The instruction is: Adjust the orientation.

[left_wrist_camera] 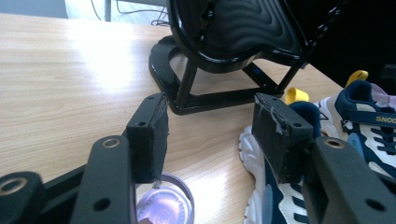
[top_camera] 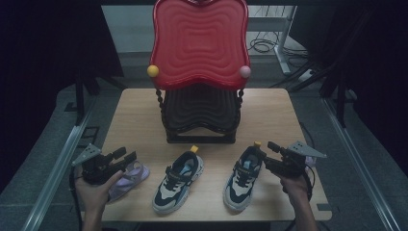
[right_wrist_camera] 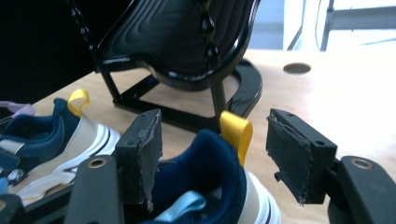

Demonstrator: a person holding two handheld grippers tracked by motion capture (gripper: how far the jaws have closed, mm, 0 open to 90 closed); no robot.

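Observation:
Two navy and white sneakers lie on the wooden table (top_camera: 139, 108), the left sneaker (top_camera: 177, 180) and the right sneaker (top_camera: 243, 177), each with a yellow heel loop. My right gripper (top_camera: 266, 149) is open, its jaws on either side of the right sneaker's heel (right_wrist_camera: 210, 168) and yellow loop (right_wrist_camera: 236, 133), with the pads (right_wrist_camera: 292, 156) off it. My left gripper (top_camera: 126, 156) is open over a purple sandal (top_camera: 130, 178), with nothing between its fingers (left_wrist_camera: 149, 140). In the left gripper view the sandal (left_wrist_camera: 163, 207) lies below the jaws and the left sneaker (left_wrist_camera: 254, 154) sits beside the right jaw.
A two-tier rack stands at the table's middle back, with a red top tray (top_camera: 199, 43) and a black lower tray (top_camera: 202, 108) on a black frame (left_wrist_camera: 205, 100). Yellow (top_camera: 153, 70) and pink (top_camera: 245, 71) knobs sit at its corners. Metal rails (top_camera: 62, 159) flank the table; cables lie behind.

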